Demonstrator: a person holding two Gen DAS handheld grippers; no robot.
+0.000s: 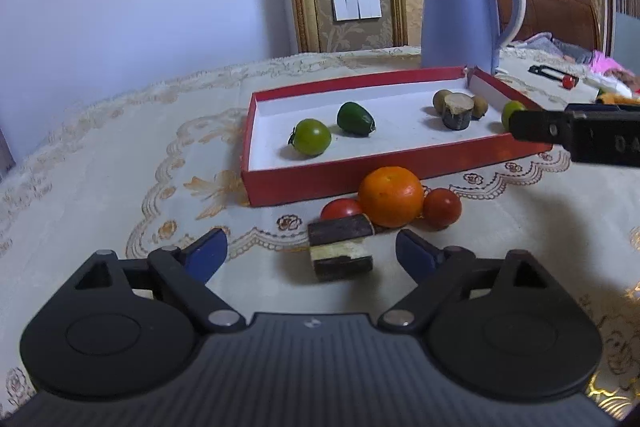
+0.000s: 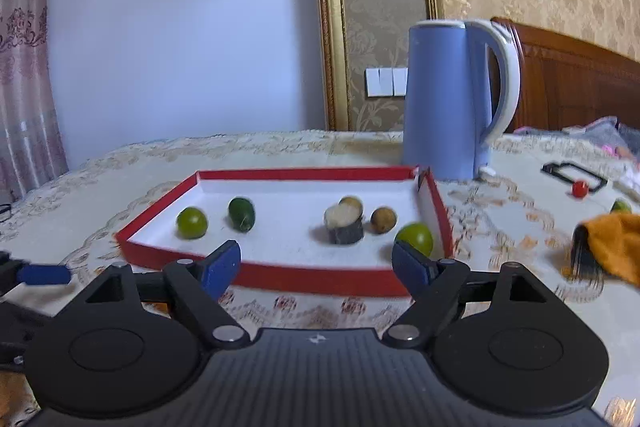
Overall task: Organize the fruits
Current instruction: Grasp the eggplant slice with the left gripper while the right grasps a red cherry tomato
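A red tray (image 1: 320, 183) with a white floor holds a green tomato (image 1: 312, 137), a dark green fruit (image 1: 354, 119), two brown fruits (image 1: 440, 101), a sugarcane stub (image 1: 457, 111) and a lime-green fruit (image 1: 508, 113). In front of it lie an orange (image 1: 391, 195), two red tomatoes (image 1: 442, 207) and two sugarcane pieces (image 1: 342, 247). My left gripper (image 1: 312, 251) is open, its fingers either side of the sugarcane pieces. My right gripper (image 2: 316, 263) is open and empty above the tray's (image 2: 320, 277) near edge, with the lime-green fruit (image 2: 416, 237) by its right finger.
A blue kettle (image 1: 460, 11) stands behind the tray. At the far right lie a small red fruit (image 2: 579, 189), a black frame (image 2: 574, 175) and an orange cloth (image 2: 612, 243). The table carries an embroidered cloth (image 1: 120, 167).
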